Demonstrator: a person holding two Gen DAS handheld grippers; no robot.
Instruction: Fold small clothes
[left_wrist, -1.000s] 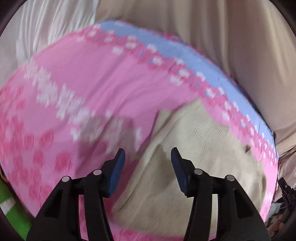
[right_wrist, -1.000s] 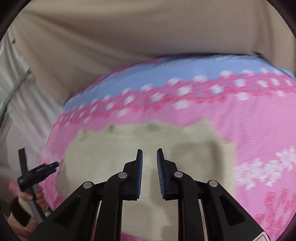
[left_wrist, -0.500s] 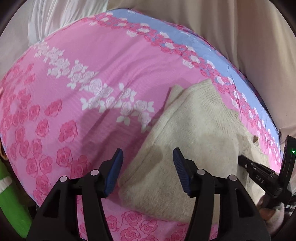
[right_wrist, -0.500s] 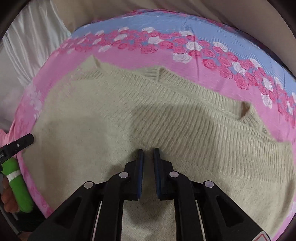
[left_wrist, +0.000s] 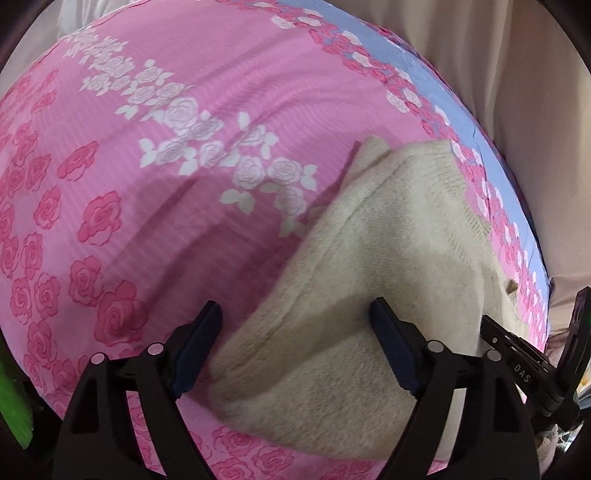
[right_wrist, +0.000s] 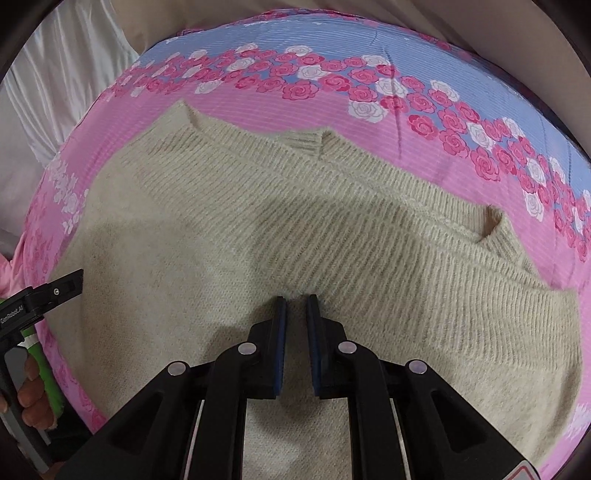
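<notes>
Cream knit sweater (right_wrist: 295, 236) lies flat on the rose-print bedsheet (left_wrist: 155, 206), filling lower frame. Left gripper (left_wrist: 295, 350) jaws have just been opening wide, straddling its near edge, not pinching. Right gripper (right_wrist: 295, 325) jaws nearly closed, tips on the knit. Edge grasp likely next.

Black left gripper (left_wrist: 291, 343) and right gripper (right_wrist: 295, 314): blue-padded jaws, silver rivets.

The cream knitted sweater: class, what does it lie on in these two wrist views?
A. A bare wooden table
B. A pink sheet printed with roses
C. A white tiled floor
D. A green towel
B: the cream knitted sweater lies spread on the pink rose-printed sheet, which shows around its edges in both views.
</notes>
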